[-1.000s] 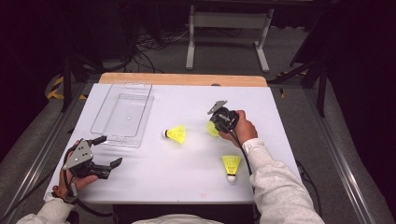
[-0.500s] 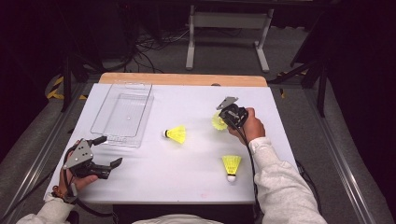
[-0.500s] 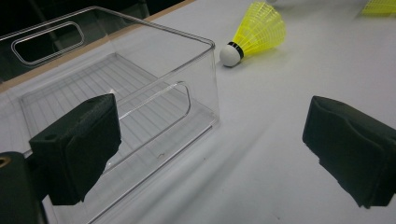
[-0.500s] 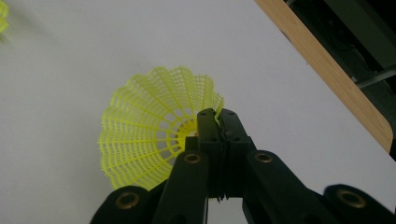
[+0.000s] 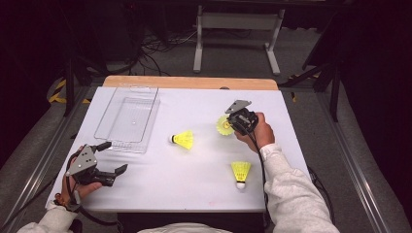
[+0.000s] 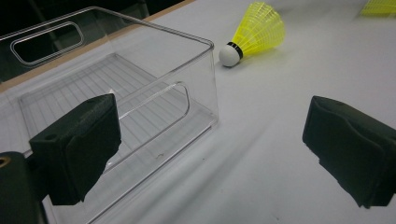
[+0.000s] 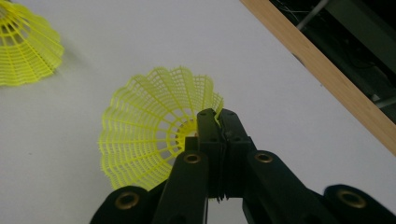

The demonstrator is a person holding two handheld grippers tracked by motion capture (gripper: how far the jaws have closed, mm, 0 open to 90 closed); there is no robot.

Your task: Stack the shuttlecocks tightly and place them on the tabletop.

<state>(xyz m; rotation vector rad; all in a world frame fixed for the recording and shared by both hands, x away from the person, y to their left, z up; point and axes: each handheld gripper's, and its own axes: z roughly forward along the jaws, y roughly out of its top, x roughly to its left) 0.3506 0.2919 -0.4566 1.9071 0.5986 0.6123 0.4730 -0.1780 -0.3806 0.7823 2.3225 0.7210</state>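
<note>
The right gripper (image 5: 232, 124), at two o'clock on the white table (image 5: 194, 184), has just closed its jaws and pinches the rim of a yellow plastic mesh shuttlecock (image 7: 154, 140). At eight o'clock the left gripper (image 5: 114, 174) rests released, jaws wide, facing the clear plastic bin (image 5: 127, 119) at ten o'clock. A second yellow shuttlecock (image 5: 183, 140) lies near the centre, a third (image 5: 240, 172) at five o'clock.

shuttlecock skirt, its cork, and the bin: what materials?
Shuttlecock skirt: looks like moulded yellow plastic, an open mesh of ribs, slightly glossy. Cork of the middle shuttlecock: smooth matte white, probably foam or plastic, with a black band. Bin: clear hard plastic, likely acrylic; see-through walls, glossy edges, ribbed floor, cut-out handles.
</note>
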